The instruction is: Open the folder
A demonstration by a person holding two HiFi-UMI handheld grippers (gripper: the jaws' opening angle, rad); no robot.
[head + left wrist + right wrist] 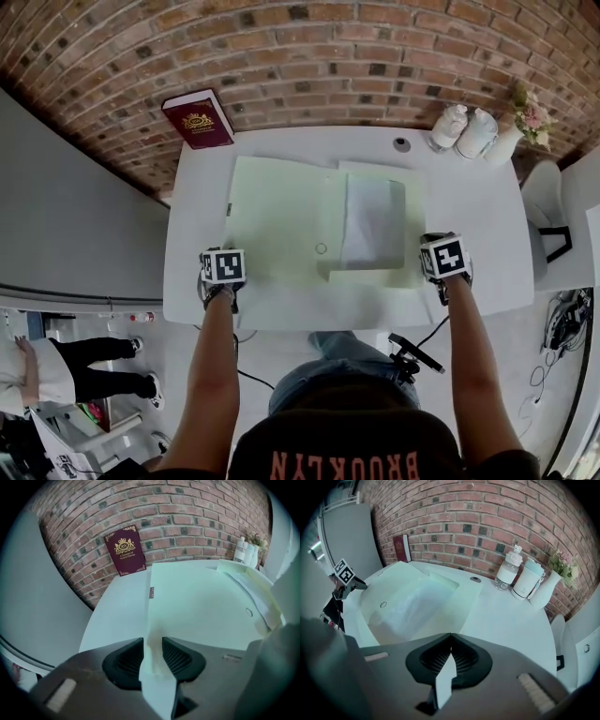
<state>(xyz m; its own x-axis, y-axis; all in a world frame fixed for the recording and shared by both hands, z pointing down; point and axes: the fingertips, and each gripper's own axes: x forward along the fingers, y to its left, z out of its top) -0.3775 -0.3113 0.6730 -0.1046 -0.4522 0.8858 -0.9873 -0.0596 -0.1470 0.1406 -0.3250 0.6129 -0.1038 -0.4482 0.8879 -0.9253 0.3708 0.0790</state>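
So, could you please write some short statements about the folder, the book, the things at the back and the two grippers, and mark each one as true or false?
1. The folder lies open on the table. True.
2. The maroon book lies flat in the middle of the table. False: it leans on the brick wall at the back left corner.
3. The folder's cover edge runs between the left gripper jaws. True.
4. The right gripper has its jaws wide apart. False: they are closed, apparently on the folder's edge.
5. Two bottles stand beside a vase at the back right. True.
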